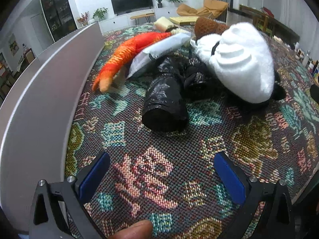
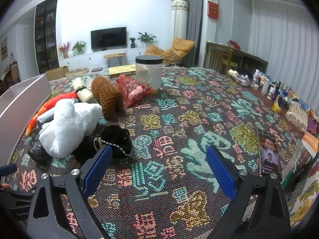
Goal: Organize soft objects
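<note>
Only the right wrist view shows the clear jar with a black lid, the red mesh bag and a phone on the woven cloth. The fluffy white plush lies heaped with an orange fish toy and a crinkly black bag roll beside a grey box. The left gripper and right gripper both gape wide, empty.

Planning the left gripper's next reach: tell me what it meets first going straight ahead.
Most likely the black plastic-bag roll, lying just ahead of the open left gripper on the patterned cloth; depth is uncertain.
</note>
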Motion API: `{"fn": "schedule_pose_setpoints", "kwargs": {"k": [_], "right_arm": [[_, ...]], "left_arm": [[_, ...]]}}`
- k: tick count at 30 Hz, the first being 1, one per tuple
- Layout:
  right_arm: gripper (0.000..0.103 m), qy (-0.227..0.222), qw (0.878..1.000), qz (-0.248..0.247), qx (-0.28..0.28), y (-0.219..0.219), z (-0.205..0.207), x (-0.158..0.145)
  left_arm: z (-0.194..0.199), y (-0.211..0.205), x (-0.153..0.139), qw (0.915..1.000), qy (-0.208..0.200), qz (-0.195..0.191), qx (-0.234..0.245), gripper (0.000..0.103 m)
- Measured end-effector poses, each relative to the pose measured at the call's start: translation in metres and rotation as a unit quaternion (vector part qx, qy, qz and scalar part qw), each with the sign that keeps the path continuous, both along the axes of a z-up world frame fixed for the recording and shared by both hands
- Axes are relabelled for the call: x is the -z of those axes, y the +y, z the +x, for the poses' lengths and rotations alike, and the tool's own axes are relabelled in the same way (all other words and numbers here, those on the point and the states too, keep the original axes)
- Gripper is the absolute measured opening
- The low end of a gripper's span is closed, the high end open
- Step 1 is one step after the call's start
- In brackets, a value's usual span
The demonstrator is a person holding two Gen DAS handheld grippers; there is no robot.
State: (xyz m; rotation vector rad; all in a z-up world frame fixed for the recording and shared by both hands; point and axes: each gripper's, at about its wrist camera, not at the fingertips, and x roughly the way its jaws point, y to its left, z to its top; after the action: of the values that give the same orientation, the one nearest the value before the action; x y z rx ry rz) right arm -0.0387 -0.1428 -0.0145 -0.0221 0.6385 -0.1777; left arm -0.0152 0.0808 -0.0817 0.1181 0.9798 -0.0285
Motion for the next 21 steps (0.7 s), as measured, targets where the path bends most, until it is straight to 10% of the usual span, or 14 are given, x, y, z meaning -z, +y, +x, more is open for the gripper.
{"fn": "schedule_pose_setpoints", "kwargs": {"k": [21], "right_arm": [[0.097, 0.14, 0.987, -0.025, -0.076, 0.028, 0.035, 0.043]], "left_arm": [[0.091, 0.009, 0.011, 0.9986, -0.015, -0.046, 0.022, 0.103]]}}
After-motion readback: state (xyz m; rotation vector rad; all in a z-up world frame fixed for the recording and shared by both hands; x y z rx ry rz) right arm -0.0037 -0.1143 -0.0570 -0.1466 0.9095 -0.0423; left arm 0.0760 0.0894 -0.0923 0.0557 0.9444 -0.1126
